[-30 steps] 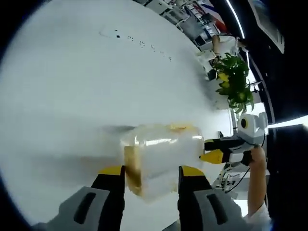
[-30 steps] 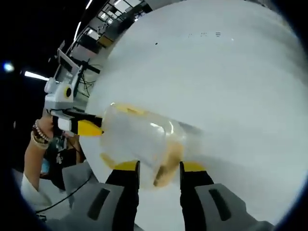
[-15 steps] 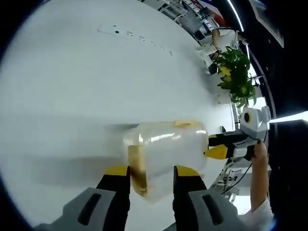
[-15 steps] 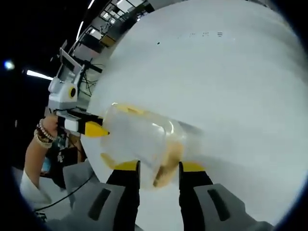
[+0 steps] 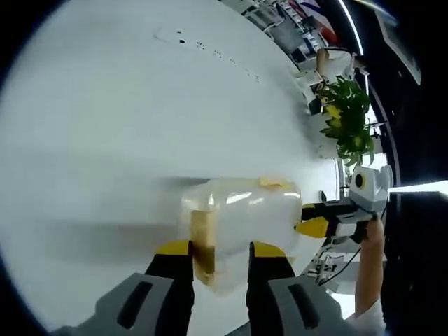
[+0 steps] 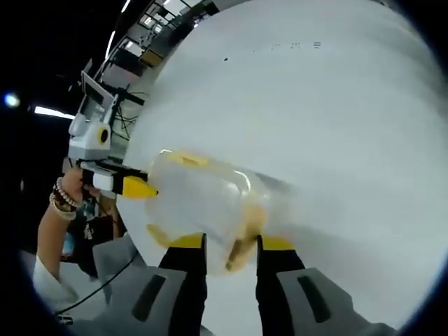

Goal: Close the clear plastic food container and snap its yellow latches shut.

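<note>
While the container (image 5: 241,227) lies on the white table (image 5: 126,126), I have a gripper at each of its two ends. In the left gripper view my left gripper (image 5: 219,253) has its yellow-tipped jaws drawn in narrow around the near end, one on each side of the yellow latch (image 5: 203,245) there; they look pressed to it, though the blur keeps me from being sure. Beyond the far end my right gripper (image 5: 318,218) shows, its yellow tip just beside the container wall. In the right gripper view my right gripper (image 6: 231,246) is likewise narrow about the other latch (image 6: 243,234), and my left gripper (image 6: 129,183) shows past the far end, my hand (image 6: 66,210) behind it. A potted plant (image 5: 346,119) stands at the table's far edge
</note>
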